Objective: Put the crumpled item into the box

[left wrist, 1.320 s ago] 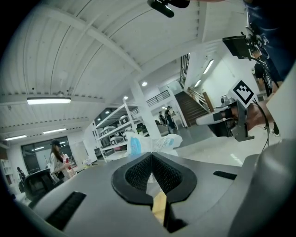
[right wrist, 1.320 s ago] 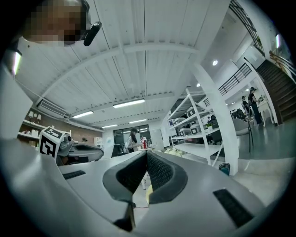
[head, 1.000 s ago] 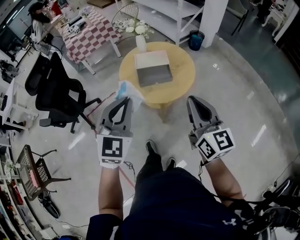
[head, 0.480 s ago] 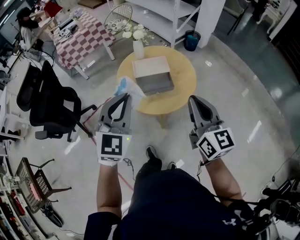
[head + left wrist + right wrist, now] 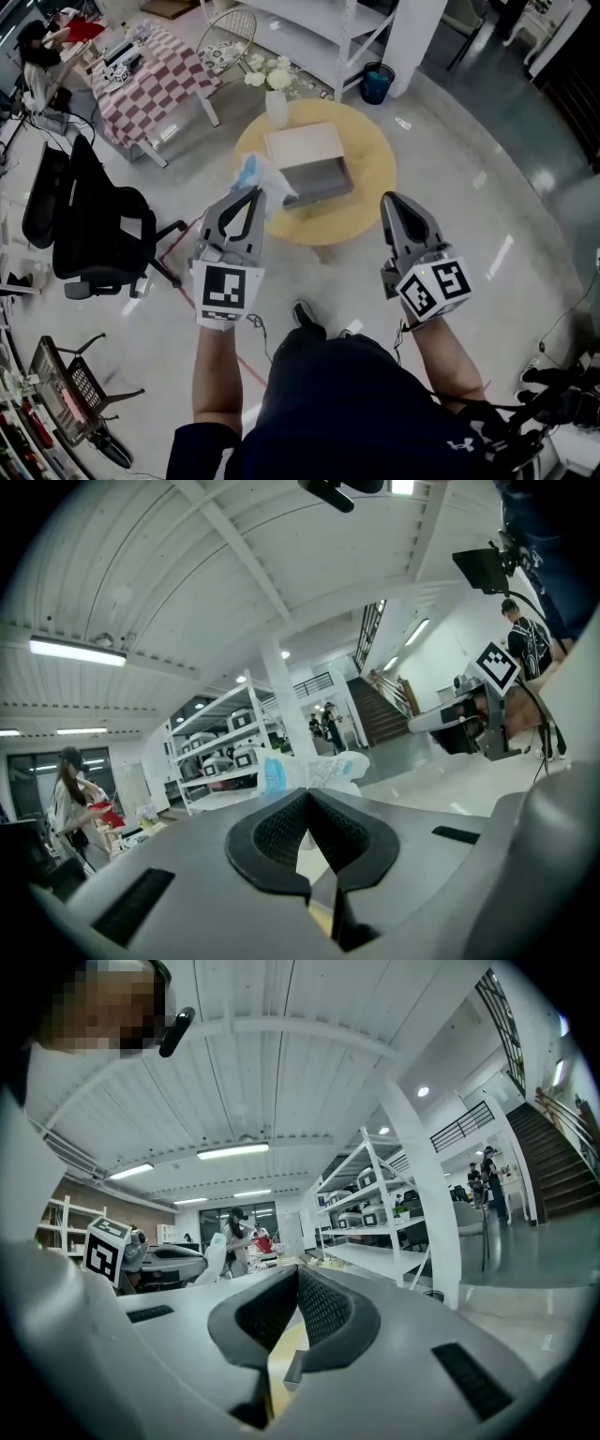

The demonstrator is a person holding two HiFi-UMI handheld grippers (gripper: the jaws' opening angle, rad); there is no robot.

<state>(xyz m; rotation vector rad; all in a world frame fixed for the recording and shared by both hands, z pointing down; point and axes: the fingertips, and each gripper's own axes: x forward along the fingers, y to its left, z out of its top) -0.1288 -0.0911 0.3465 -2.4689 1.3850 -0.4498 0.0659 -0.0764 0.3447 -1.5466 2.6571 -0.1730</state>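
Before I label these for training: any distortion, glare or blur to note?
Head view: sharp, barrel-bent, glare streaks on the floor. Left gripper view: heavy fisheye, dark corners, crumpled item sharp. Right gripper view: same warp, bright ceiling lights.

Round yellow table (image 5: pixel 370 192) — box (image 5: pixel 309 161) near its centre, white vase (image 5: pixel 276 108) of flowers at far-left edge.

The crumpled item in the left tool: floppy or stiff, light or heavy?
Probably floppy: the crumpled item sags past the left tool. Likely light, a thin wrinkled wrapper; it may drift above the box.
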